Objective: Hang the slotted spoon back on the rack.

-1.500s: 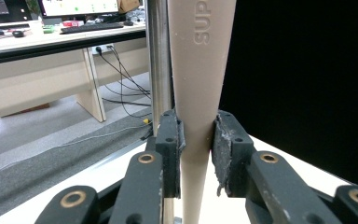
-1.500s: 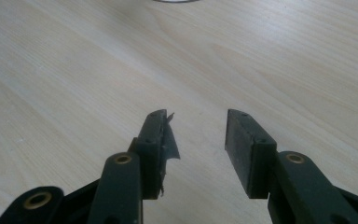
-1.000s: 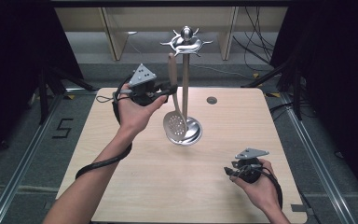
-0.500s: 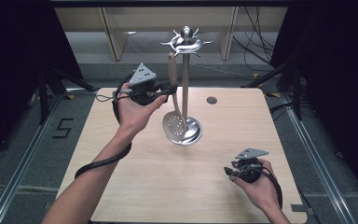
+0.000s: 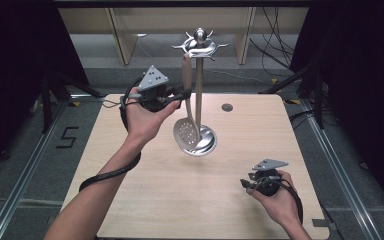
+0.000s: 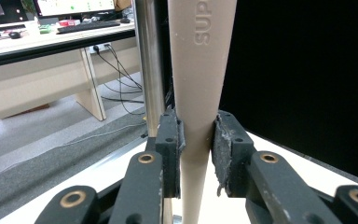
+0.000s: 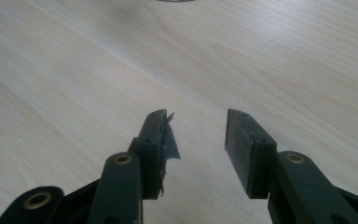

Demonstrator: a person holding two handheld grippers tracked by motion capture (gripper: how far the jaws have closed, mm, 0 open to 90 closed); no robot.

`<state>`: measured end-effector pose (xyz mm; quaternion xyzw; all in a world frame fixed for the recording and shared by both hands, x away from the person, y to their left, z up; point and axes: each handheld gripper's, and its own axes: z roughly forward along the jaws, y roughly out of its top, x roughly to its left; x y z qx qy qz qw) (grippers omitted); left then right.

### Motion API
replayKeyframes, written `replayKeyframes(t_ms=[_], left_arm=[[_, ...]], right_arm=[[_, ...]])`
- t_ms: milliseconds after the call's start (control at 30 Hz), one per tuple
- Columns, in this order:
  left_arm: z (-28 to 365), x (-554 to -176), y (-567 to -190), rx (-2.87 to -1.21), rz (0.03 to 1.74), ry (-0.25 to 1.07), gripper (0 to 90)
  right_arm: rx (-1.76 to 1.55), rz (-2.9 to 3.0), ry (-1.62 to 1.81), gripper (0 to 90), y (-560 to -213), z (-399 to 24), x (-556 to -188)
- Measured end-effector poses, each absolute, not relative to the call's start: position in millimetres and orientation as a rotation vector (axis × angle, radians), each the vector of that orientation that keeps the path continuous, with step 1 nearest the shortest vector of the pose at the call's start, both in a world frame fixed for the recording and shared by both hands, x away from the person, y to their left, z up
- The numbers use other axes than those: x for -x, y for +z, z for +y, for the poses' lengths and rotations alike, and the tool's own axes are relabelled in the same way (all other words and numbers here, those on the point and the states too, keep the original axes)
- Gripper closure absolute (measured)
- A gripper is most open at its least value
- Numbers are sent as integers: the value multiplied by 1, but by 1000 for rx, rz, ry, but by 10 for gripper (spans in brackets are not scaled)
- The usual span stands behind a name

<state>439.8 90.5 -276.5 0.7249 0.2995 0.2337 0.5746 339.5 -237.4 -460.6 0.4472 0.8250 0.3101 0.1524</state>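
Left tool (image 6: pixel 196 147) clamps the beige-handled slotted steel spoon (image 5: pixel 187 120) beside the chrome utensil stand (image 5: pixel 199 90), seemingly to unhook it; right tool (image 7: pixel 193 140) rests open over the wooden worktop (image 5: pixel 230 200).

I read embossed "SUP", cut off by frame edge, on beige spoon handle (image 6: pixel 200 70). Floor marker "5" (image 5: pixel 67 137) lies left of table (image 5: pixel 145 200).

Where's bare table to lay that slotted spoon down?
The left half of the table is bare apart from the left forearm crossing it, and so is the centre front between stand base and right claw. It is crowded at the stand, where the left claw grips the spoon.
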Motion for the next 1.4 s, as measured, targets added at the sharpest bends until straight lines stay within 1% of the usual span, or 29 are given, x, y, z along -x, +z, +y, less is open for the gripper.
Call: replayKeyframes(t_ms=[367, 733, 1267, 1400], left_arm=[[97, -442, -280, -1703, 723, 548, 727], [92, -450, -285, -1739, 736, 525, 727], [88, -454, -285, -1734, 744, 521, 725], [89, -453, -288, -1715, 737, 503, 722]], right_arm=[[-1279, 2375, 882, 595, -459, -238, -340], [-1273, 2374, 886, 595, -460, -238, -340], [-1280, 2375, 887, 595, -460, -238, -339], [-1278, 2377, 887, 592, -460, -238, -339]])
